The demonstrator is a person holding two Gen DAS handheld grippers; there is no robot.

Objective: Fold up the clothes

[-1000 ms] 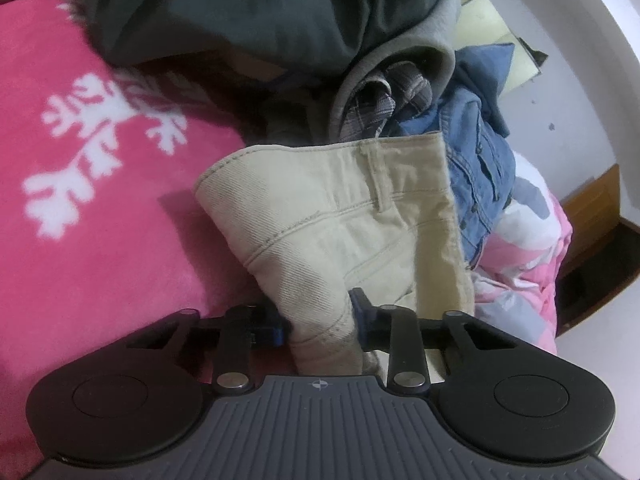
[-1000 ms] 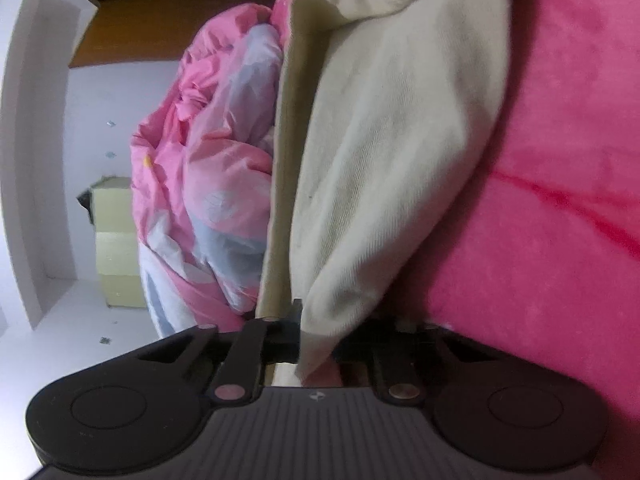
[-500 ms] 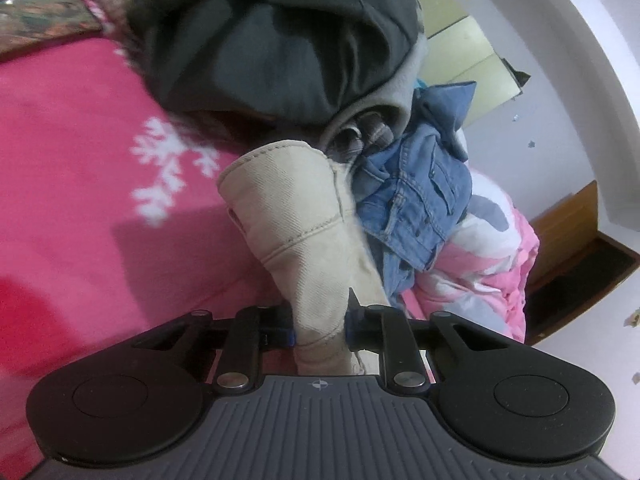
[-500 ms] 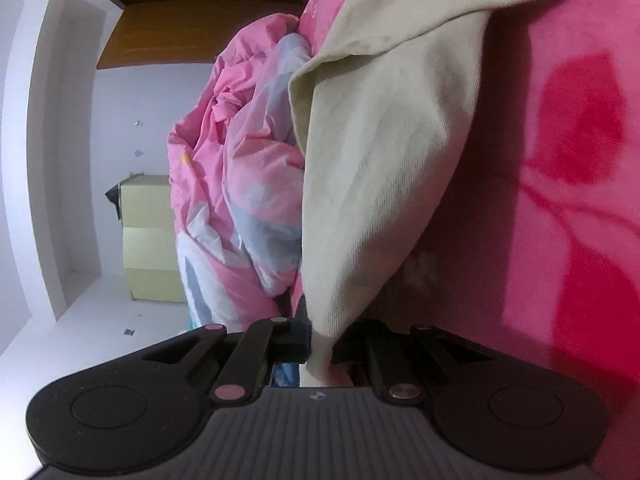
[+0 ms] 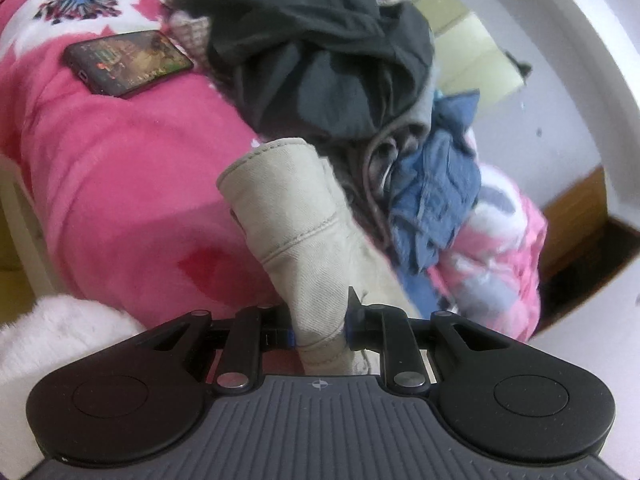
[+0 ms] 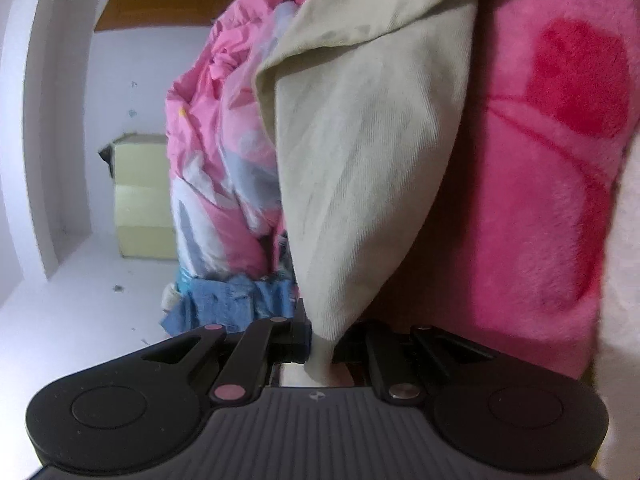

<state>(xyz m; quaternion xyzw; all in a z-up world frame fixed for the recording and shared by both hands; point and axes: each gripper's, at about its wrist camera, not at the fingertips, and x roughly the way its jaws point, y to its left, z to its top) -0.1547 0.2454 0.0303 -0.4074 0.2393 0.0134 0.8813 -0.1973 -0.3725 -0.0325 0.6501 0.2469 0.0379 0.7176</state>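
Observation:
A pair of beige trousers (image 5: 288, 208) hangs stretched over the pink blanket (image 5: 120, 168) on the bed. In the left wrist view my left gripper (image 5: 320, 322) pinches a bunched, stitched edge of them; its jaws are opening slightly, with the cloth still pressed between the pads. In the right wrist view my right gripper (image 6: 322, 338) is shut on another thin edge of the beige trousers (image 6: 360, 160), which rise from the jaws in a broad fold against the pink blanket (image 6: 540, 200).
A heap of dark grey clothes (image 5: 320, 48) and a blue denim garment (image 5: 436, 200) lie beyond the trousers. A pink and white quilt (image 5: 500, 260) is bundled at the right. A phone (image 5: 128, 62) lies on the blanket. A pale yellow cabinet (image 6: 140, 196) stands by the white wall.
Both grippers have drawn back from the clothes heap with the trousers in them. The trousers have narrowed into a tighter strip in the left view, and the phone has come into sight.

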